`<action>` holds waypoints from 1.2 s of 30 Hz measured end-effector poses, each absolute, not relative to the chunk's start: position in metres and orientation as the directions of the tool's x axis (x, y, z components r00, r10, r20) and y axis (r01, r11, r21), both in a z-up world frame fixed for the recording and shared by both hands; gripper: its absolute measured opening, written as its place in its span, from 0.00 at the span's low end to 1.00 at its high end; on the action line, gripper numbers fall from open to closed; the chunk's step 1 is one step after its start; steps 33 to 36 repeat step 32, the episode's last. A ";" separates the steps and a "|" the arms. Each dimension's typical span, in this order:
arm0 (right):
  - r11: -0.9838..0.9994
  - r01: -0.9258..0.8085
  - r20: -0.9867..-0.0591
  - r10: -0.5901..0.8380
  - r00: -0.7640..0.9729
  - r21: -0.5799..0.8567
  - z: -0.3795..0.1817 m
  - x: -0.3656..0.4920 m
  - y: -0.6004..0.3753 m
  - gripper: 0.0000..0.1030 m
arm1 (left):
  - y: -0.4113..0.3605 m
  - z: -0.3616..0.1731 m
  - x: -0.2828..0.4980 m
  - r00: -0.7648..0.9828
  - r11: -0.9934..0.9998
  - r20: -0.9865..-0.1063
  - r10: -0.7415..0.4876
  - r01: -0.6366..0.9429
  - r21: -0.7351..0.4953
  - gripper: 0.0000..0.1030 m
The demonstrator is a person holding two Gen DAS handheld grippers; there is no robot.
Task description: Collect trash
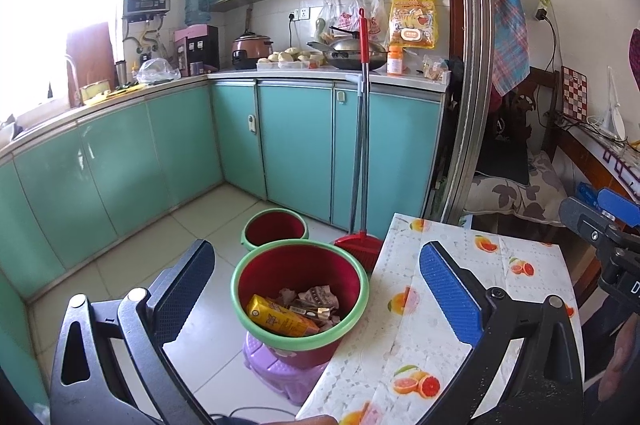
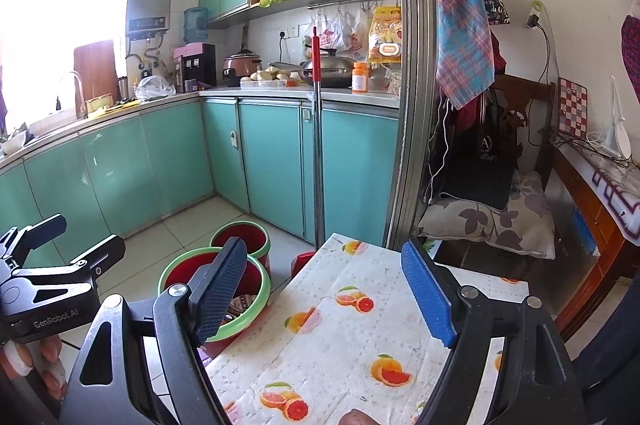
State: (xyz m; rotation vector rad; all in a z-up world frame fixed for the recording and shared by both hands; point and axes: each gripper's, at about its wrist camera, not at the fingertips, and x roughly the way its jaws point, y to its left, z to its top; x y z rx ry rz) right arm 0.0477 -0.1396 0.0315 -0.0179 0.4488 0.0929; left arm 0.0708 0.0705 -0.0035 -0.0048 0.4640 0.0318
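A red bin with a green rim (image 1: 300,257) stands on a purple stool (image 1: 280,377) beside the table. It holds a yellow carton (image 1: 280,319) and crumpled wrappers (image 1: 316,301). My left gripper (image 1: 316,289) is open and empty above the bin. My right gripper (image 2: 324,293) is open and empty over the fruit-print tablecloth (image 2: 352,337). The bin also shows in the right wrist view (image 2: 176,267), partly hidden behind a finger. The left gripper shows at the left edge of the right wrist view (image 2: 60,249); the right one shows at the right edge of the left wrist view (image 1: 608,221).
A second red bin (image 1: 275,227) sits on the tiled floor behind the first. A red broom and dustpan (image 1: 362,145) lean on teal cabinets (image 1: 296,141). A metal door frame (image 1: 468,65) and a cushioned chair (image 2: 500,221) stand to the right.
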 end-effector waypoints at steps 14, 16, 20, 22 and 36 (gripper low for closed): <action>0.996 -0.090 -0.432 0.081 0.898 -0.001 0.036 0.045 -0.142 0.78 | 0.065 -0.003 0.069 0.896 1.000 -0.443 0.025 -0.026 0.006 1.00; 0.996 -0.089 -0.431 0.078 0.899 -0.006 0.036 0.046 -0.142 0.78 | 0.065 -0.003 0.069 0.896 1.000 -0.444 0.026 -0.027 0.005 1.00; 0.996 -0.088 -0.430 0.077 0.900 -0.007 0.037 0.046 -0.142 0.78 | 0.065 -0.002 0.069 0.896 1.000 -0.443 0.025 -0.025 0.008 1.00; 0.996 -0.089 -0.431 0.076 0.899 -0.009 0.037 0.047 -0.141 0.78 | 0.065 -0.002 0.068 0.897 1.000 -0.442 0.024 -0.024 0.006 1.00; 0.996 -0.089 -0.438 0.077 0.896 -0.007 0.036 0.049 -0.143 0.78 | 0.060 0.001 0.063 0.922 1.000 -0.387 0.010 -0.005 0.016 1.00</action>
